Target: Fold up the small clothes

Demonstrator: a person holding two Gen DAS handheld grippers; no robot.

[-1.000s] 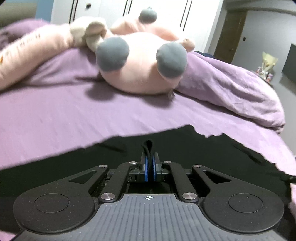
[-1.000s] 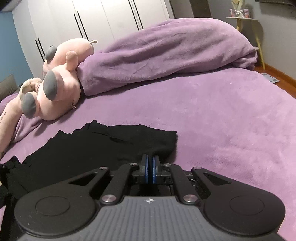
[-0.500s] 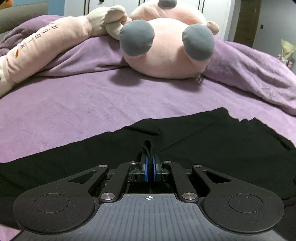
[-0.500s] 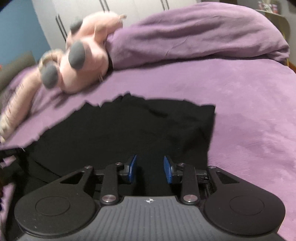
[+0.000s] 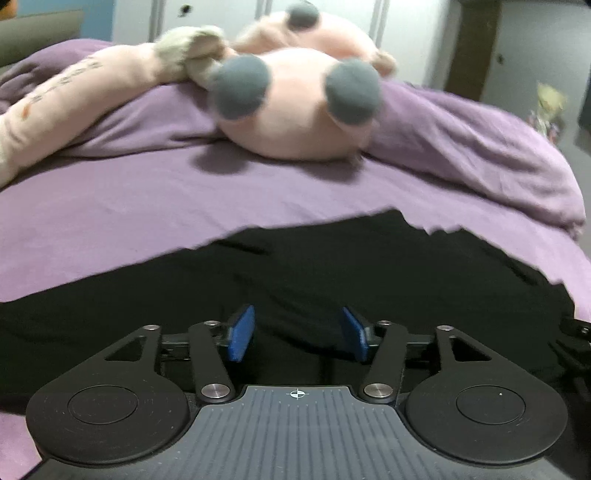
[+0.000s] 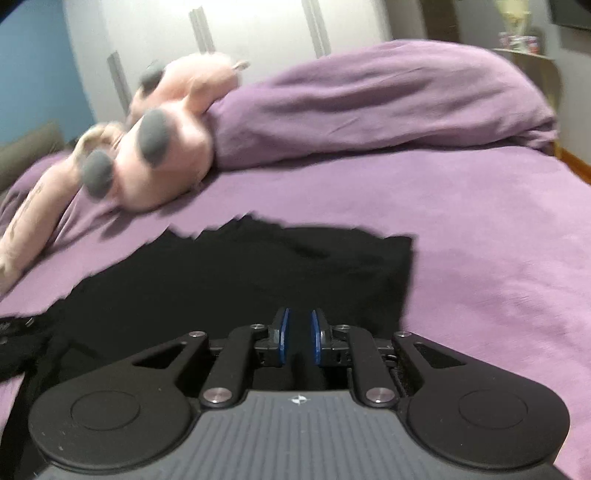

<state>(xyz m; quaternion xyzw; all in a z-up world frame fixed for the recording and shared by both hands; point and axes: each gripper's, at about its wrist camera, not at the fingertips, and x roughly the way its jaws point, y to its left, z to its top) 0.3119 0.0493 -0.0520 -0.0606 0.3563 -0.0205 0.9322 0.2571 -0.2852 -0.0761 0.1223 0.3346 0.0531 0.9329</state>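
A black garment (image 5: 332,266) lies spread flat on the purple bed, also in the right wrist view (image 6: 258,273). My left gripper (image 5: 297,334) is open, its blue pads wide apart just above the cloth, holding nothing. My right gripper (image 6: 297,338) hovers over the garment near its right edge; its blue pads stand a narrow gap apart with nothing between them. Both views are blurred by motion.
A big pink plush toy with grey feet (image 5: 291,107) lies at the back of the bed, also in the right wrist view (image 6: 159,147). A bunched purple duvet (image 6: 388,107) lies at the back right. White wardrobes (image 6: 221,33) stand behind.
My left gripper has opened and let go of the garment fold it pinched. My right gripper opened half a second ago and has since narrowed to a small gap. The garment now lies flat.
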